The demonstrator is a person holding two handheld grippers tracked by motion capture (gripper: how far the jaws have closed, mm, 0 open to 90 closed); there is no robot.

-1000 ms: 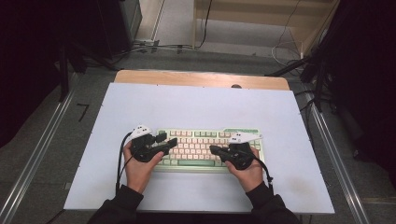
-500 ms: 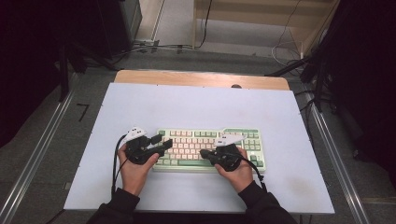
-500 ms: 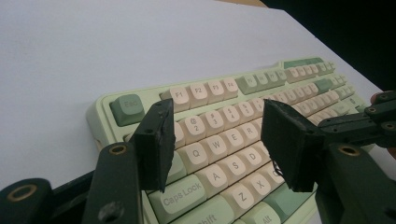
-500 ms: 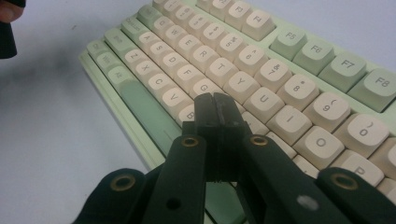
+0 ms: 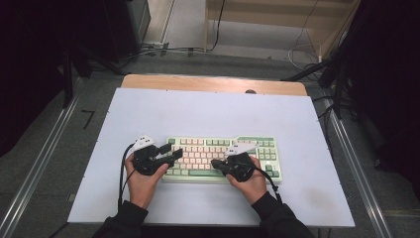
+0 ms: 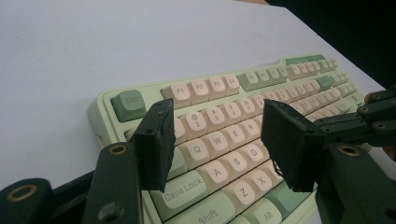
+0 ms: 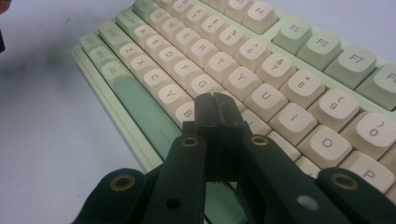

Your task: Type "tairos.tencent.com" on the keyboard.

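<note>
Keyboard (image 5: 223, 158), pale green case with cream and green keycaps, lies flat on the white table (image 5: 208, 114), near the table's front edge and roughly centred across it.

Left gripper (image 5: 174, 154): held by the person's left hand (image 5: 141, 178) at the keyboard's left end. Jaws stand apart with nothing between them; in the left gripper view (image 6: 217, 140) they frame the Q, W, A, S key area from above, with the Esc key (image 6: 128, 105) beyond the left jaw. Whether the tips touch any keycap cannot be told.

Right gripper (image 5: 214, 162): held by the right hand (image 5: 252, 181) over the keyboard's lower middle. Jaws pressed together, gripping nothing. In the right gripper view (image 7: 215, 105) the closed tips sit over the bottom letter row, just beside the B key (image 7: 187, 112) and close above the green space bar (image 7: 140, 109). Contact with a key cannot be confirmed.

Cable (image 5: 120, 173) trails from the left gripper toward the table's front edge.
</note>
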